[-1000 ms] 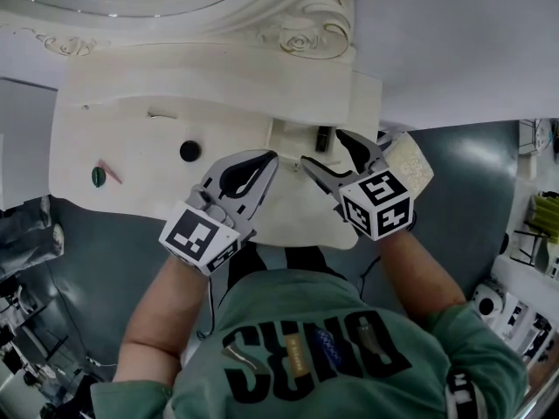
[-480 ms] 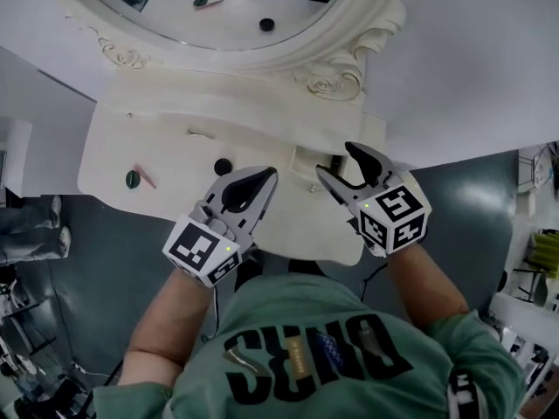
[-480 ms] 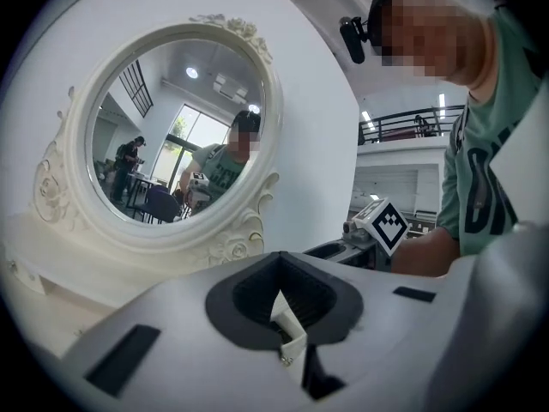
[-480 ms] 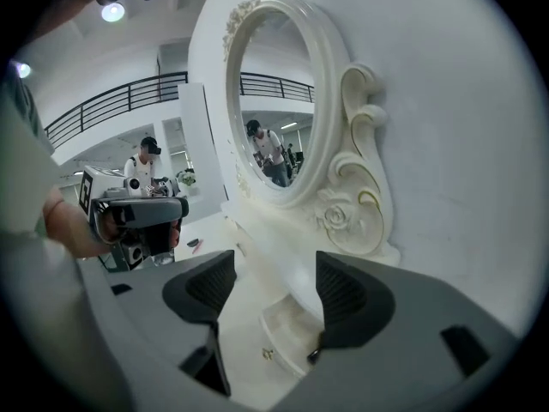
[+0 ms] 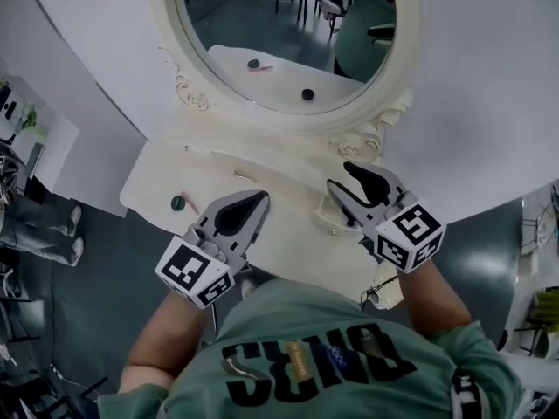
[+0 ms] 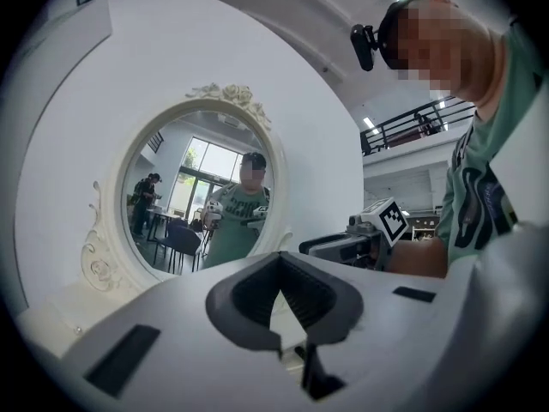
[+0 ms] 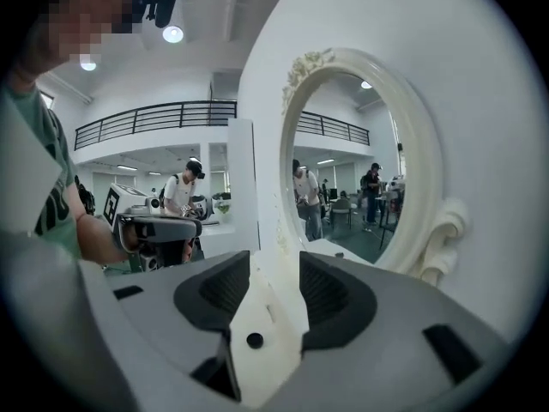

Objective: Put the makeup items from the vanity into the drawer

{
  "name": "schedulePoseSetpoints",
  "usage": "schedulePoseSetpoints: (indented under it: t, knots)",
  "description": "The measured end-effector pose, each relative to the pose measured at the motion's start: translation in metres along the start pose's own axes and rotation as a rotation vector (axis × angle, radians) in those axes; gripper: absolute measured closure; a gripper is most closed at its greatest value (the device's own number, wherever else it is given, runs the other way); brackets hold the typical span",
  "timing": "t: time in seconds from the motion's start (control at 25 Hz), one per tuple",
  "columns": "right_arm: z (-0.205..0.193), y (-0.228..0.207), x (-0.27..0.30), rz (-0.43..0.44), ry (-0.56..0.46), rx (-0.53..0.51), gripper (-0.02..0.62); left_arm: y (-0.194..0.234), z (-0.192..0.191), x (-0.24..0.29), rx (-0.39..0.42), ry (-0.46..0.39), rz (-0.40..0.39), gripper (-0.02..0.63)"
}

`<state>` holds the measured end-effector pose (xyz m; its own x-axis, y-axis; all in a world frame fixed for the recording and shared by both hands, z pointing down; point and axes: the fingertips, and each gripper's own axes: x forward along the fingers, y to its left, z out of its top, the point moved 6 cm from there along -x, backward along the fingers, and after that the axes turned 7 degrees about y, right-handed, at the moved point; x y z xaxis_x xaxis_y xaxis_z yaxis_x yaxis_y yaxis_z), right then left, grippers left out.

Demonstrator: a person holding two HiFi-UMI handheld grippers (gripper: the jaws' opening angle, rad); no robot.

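A green round makeup item with a pink stick lies at the left of the cream vanity top. In the right gripper view a small black round item sits on that top, low between the jaws. My left gripper hangs over the middle of the vanity, shut and empty, its tips meeting. Beside it on the right is my right gripper, open with only air between its jaws, which have just been closing. The drawer is not visible.
An oval mirror in a carved cream frame stands behind the vanity top and reflects the items and me. White wall lies to the right. A bystander's legs are at the far left on the dark floor.
Both grippers have risen off the vanity front and the view has tilted up onto the mirror. The right jaws stand narrower. The open drawer seen earlier between the grippers no longer shows.
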<state>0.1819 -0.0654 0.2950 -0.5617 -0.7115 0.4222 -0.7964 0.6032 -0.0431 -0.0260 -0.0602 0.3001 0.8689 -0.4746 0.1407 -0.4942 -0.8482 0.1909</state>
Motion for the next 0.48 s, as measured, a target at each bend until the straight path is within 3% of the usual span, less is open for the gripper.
schedulePoseSetpoints:
  t: [0.28, 0.48]
  knots:
    - [0.068, 0.029, 0.003, 0.091, -0.108, -0.117, 0.450, 0.010, 0.050, -0.053, 0.048, -0.070, 0.083, 0.598]
    - [0.086, 0.044, 0.008, 0.149, -0.151, -0.159, 0.511, 0.016, 0.061, -0.079, 0.059, -0.093, 0.140, 0.598]
